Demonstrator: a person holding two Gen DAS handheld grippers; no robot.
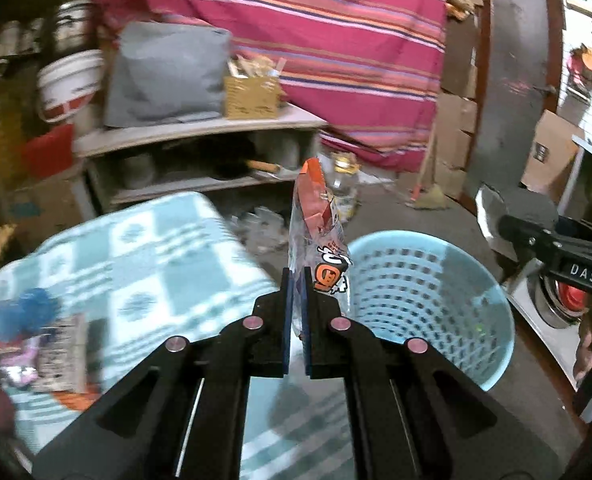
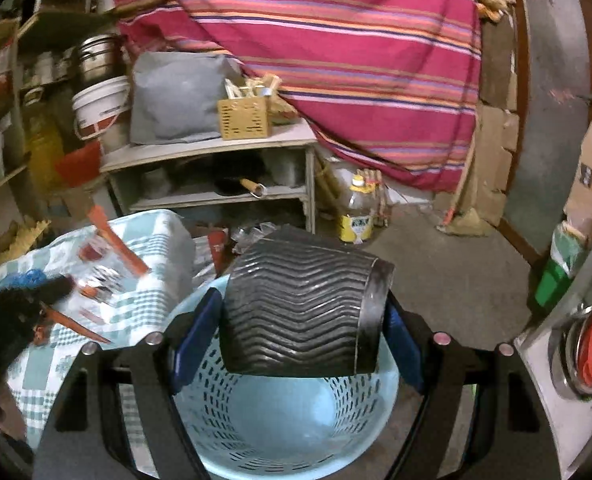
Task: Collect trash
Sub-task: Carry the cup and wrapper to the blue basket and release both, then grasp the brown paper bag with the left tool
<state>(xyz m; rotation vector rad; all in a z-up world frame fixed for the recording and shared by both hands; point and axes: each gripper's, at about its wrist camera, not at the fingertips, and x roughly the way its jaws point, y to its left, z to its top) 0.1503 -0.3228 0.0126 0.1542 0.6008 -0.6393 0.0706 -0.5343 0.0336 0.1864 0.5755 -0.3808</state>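
Right wrist view: the right gripper [image 2: 296,336] grasps a black ribbed cup [image 2: 300,312] above the empty blue basket [image 2: 280,412]; the left gripper [image 1: 296,280] pinches a wrapper [image 1: 320,240]; litter remains on the checked cloth [image 2: 152,300].

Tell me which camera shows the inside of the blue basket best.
The right wrist view: it looks straight down into the blue basket, showing its bare bottom and slotted walls below the black ribbed cup held in the right gripper. The left wrist view shows only its rim and far inner wall, partly behind the snack wrapper.
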